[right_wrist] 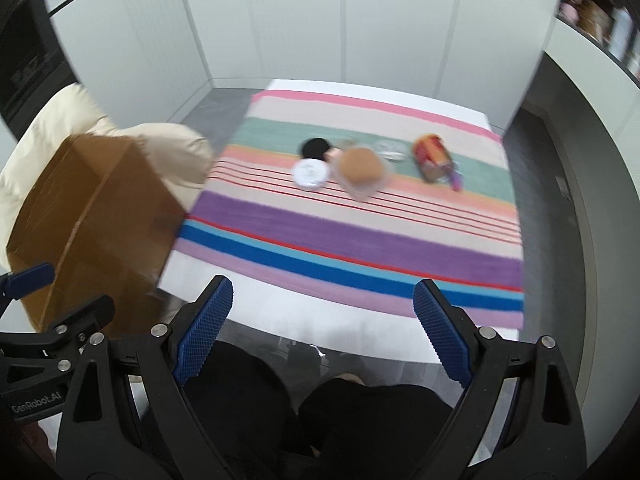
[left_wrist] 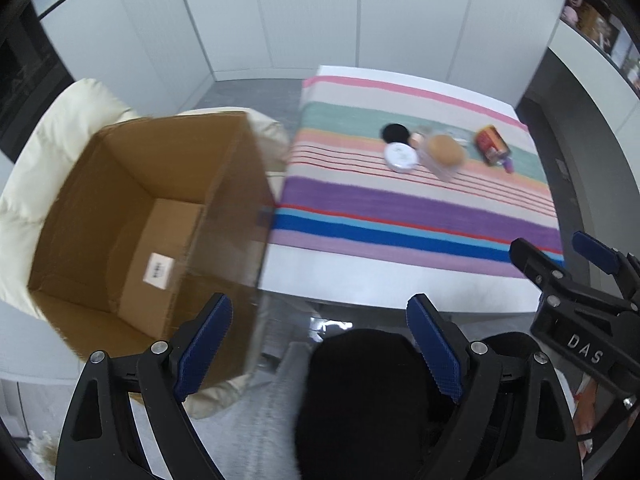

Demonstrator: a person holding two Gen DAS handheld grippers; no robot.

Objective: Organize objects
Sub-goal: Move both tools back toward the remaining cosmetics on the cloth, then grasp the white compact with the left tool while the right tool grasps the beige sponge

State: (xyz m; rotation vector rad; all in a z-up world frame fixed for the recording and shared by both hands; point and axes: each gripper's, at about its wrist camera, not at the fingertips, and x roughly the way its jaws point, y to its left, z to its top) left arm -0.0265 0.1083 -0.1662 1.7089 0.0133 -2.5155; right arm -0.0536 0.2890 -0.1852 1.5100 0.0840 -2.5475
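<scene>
An open, empty cardboard box (left_wrist: 140,220) stands on a cream cushion left of the table. On the striped cloth (left_wrist: 400,208) lie a black round lid (left_wrist: 395,133), a white round jar (left_wrist: 401,157), a clear tub with a brown top (left_wrist: 443,151), a red packet (left_wrist: 491,145) and a small purple item (left_wrist: 509,166). My left gripper (left_wrist: 320,300) is open and holds nothing, hanging in front of the box's near corner. My right gripper (right_wrist: 324,284) is open and holds nothing, short of the table's front edge. The same jar (right_wrist: 310,174), tub (right_wrist: 360,170) and packet (right_wrist: 432,156) show in the right wrist view.
The white table (right_wrist: 280,316) reaches past the cloth at its front edge. The cream cushion (left_wrist: 36,168) wraps round the box. A person's legs in black (right_wrist: 360,420) are below both grippers. White cabinet doors (left_wrist: 300,20) close off the back; grey floor lies on the right.
</scene>
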